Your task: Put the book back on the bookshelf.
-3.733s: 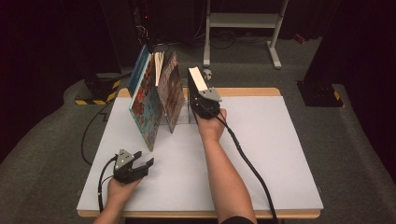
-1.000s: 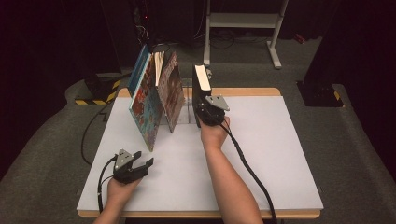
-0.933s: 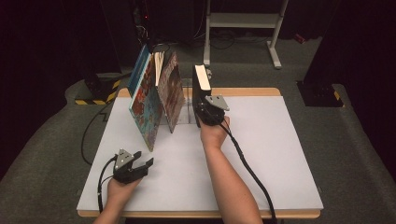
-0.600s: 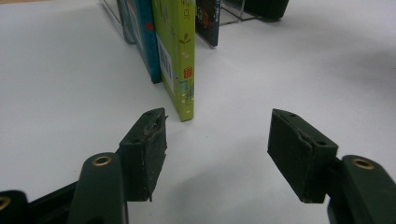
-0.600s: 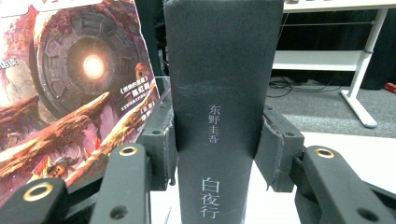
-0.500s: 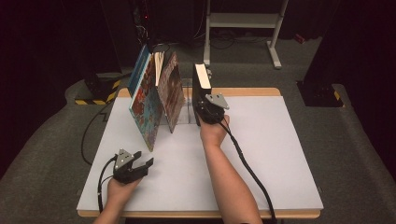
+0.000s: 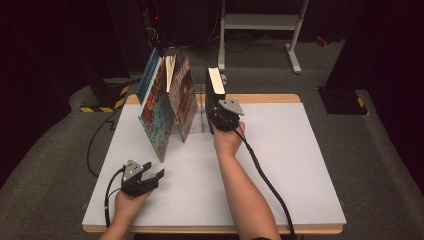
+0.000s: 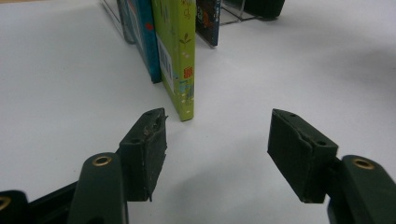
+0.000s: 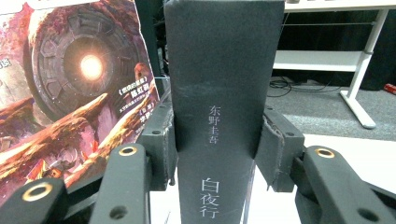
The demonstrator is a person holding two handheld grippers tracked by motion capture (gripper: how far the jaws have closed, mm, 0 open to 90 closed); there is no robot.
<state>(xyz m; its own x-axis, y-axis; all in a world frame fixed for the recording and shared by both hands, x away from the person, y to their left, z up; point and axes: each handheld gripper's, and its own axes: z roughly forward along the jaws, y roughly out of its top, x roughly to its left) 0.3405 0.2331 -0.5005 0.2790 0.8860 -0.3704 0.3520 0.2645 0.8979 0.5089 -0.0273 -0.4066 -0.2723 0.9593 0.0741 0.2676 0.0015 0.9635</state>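
Right gripper [image 9: 215, 154] clamped on upright black book [image 9: 219, 93] beside leaning books [image 7: 165, 107]; left gripper [image 8: 217, 149] open, empty, over bench [image 7: 300, 165].

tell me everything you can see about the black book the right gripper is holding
The black book is thick, with a matte dark spine bearing pale vertical Chinese characters and a cream page block showing on top in the high view. It stands upright, clamped across its spine by the right gripper, beside a clear stand and the leaning illustrated books, near the table's far edge.
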